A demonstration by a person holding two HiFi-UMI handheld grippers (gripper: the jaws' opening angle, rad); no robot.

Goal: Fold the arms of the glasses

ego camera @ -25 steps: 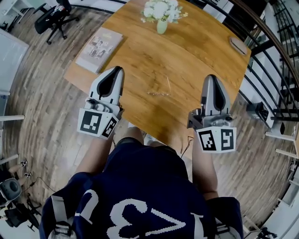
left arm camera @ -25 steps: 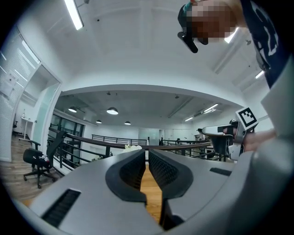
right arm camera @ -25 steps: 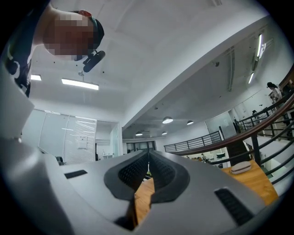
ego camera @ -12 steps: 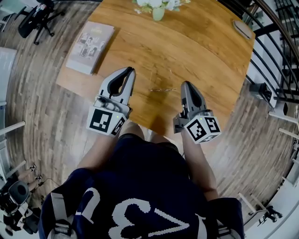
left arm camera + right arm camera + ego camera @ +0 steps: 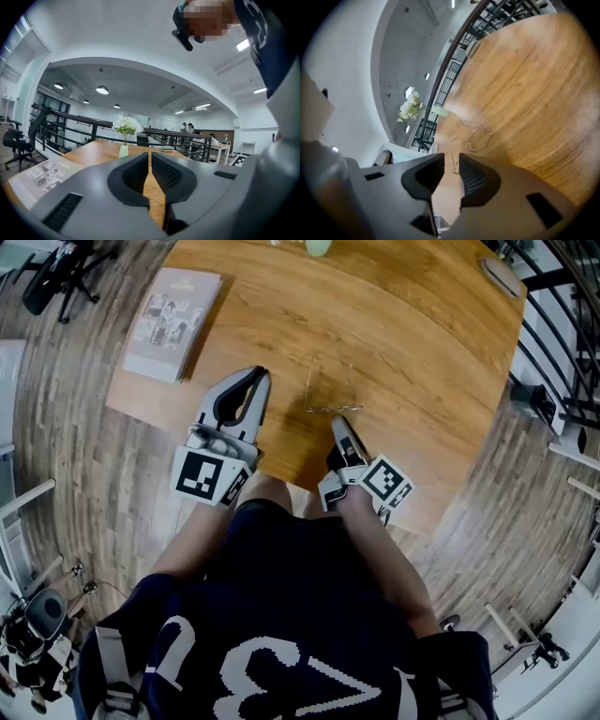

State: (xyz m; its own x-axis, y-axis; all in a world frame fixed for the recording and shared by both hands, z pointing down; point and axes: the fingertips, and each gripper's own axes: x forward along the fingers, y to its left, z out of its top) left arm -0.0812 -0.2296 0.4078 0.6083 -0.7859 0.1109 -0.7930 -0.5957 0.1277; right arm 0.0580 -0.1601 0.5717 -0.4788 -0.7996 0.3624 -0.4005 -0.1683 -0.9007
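Thin wire-rimmed glasses (image 5: 323, 401) lie with their arms spread on the wooden table (image 5: 422, 362), near its front edge. My right gripper (image 5: 337, 420) is rolled onto its side just in front of them. In the right gripper view the glasses (image 5: 478, 136) lie right ahead, and one arm's end shows in the narrow gap of my right gripper (image 5: 451, 159). Its jaws stand a little apart and press on nothing. My left gripper (image 5: 258, 374) hovers to the left of the glasses, shut and empty; the left gripper view shows my left gripper (image 5: 150, 157) held level over the table.
A book (image 5: 173, 310) lies at the table's left corner. A vase of white flowers (image 5: 124, 150) stands at the far side, and a flat oval object (image 5: 504, 277) lies at the far right. An office chair (image 5: 56, 277) stands at the left, a black railing (image 5: 562, 324) at the right.
Both grippers have come down toward the table's front edge. The right one has rolled onto its side and moved left, up to the glasses. The glasses have not moved.
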